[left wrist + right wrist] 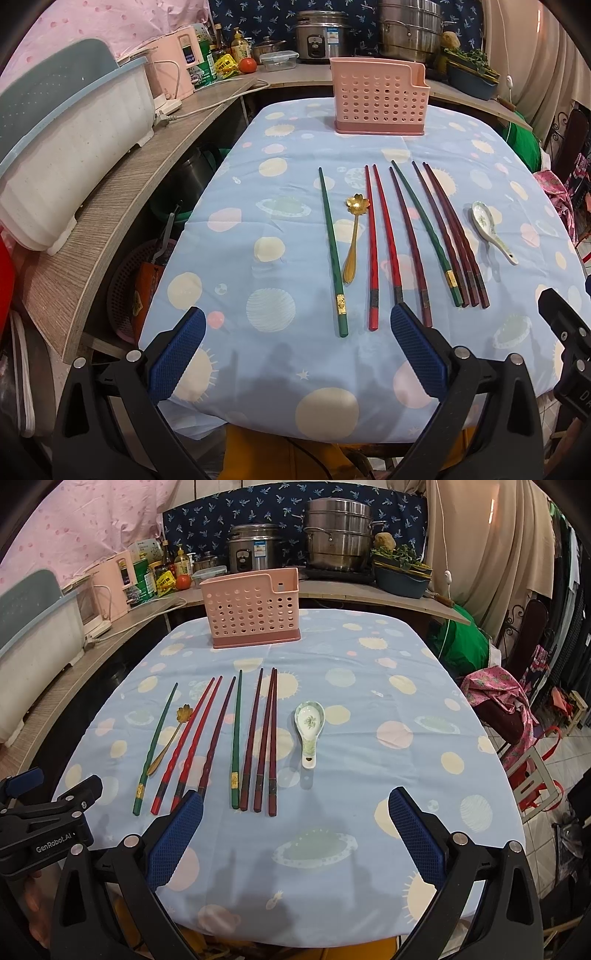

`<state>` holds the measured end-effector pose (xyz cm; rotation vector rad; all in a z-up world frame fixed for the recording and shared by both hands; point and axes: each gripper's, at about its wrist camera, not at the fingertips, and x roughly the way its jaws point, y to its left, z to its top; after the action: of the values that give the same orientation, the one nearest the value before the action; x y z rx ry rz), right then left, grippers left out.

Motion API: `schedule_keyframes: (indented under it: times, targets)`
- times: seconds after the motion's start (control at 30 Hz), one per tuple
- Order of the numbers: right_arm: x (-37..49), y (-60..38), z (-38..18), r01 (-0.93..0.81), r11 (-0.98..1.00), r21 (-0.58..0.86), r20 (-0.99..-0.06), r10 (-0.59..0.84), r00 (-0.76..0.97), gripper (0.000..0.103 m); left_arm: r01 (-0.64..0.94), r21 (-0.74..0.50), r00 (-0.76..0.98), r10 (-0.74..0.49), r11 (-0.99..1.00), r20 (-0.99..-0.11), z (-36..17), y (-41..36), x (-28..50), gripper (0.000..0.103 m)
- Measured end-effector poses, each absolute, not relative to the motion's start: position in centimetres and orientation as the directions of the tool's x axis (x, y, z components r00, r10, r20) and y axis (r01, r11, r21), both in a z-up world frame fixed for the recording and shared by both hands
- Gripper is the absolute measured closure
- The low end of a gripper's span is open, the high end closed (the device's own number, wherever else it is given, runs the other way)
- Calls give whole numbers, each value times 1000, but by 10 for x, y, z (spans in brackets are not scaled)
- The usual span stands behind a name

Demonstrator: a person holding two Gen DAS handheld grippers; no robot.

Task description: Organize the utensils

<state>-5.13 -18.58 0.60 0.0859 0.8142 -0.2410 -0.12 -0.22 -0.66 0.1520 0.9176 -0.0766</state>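
Note:
Several chopsticks lie side by side on the blue tablecloth: green, red and dark maroon ones. A gold flower-shaped spoon lies between the left green and red chopsticks. A white ceramic spoon lies at the right. A pink perforated utensil holder stands at the table's far side. My left gripper is open and empty above the near edge, before the chopstick ends. My right gripper is open and empty, near the maroon chopstick ends.
A wooden counter runs along the left with a white-and-blue dish rack, a pink appliance, bottles, a rice cooker and steel pots. A chair with pink cloth stands at the right. The left gripper's body shows in the right wrist view.

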Motion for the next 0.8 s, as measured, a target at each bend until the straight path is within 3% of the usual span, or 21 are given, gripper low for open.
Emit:
schedule_keyframes:
  times: [0.8]
  targets:
    - [-51, -187, 2, 247, 969, -14, -732, -178, 658, 7, 131, 93, 590, -3, 987, -807, -12, -2, 2, 7]
